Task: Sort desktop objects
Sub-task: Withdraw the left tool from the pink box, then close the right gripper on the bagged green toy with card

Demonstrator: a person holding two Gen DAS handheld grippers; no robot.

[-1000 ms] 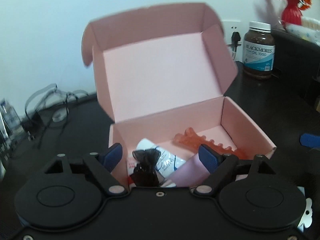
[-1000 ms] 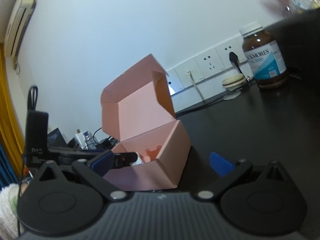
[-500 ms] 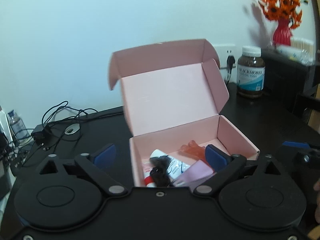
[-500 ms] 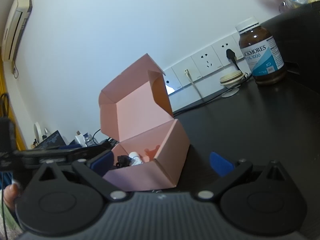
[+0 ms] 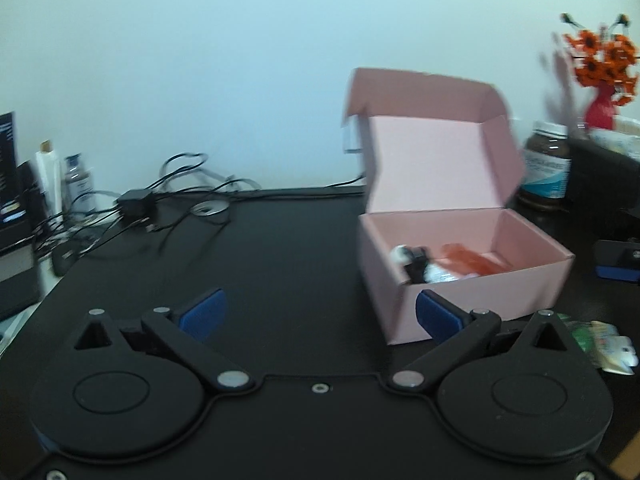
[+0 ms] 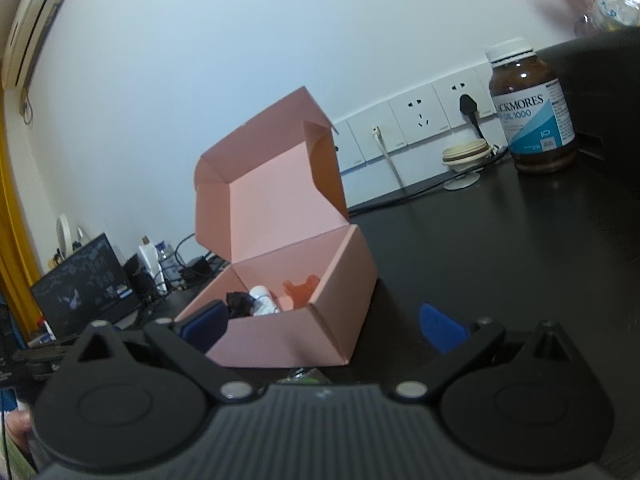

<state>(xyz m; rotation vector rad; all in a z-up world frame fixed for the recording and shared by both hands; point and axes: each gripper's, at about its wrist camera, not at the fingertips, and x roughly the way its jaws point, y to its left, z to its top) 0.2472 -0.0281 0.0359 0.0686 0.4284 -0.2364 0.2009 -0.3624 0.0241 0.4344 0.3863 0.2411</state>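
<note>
An open pink cardboard box stands on the black desk, lid up; it also shows in the right wrist view. Inside lie a white tube, a black bow clip and an orange hair claw. My left gripper is open and empty, low over the desk to the left of the box. My right gripper is open and empty, just in front of the box's near corner. A green and white packet lies on the desk by the box's front right.
A brown supplement bottle stands at the back right near wall sockets. Cables and an adapter lie at the back left. A red vase with orange flowers stands on a dark cabinet at the right. A dark laptop is at the left.
My left gripper has pulled back and swung left, away from the box, leaving the black bow clip inside. The right gripper has stayed almost still.
</note>
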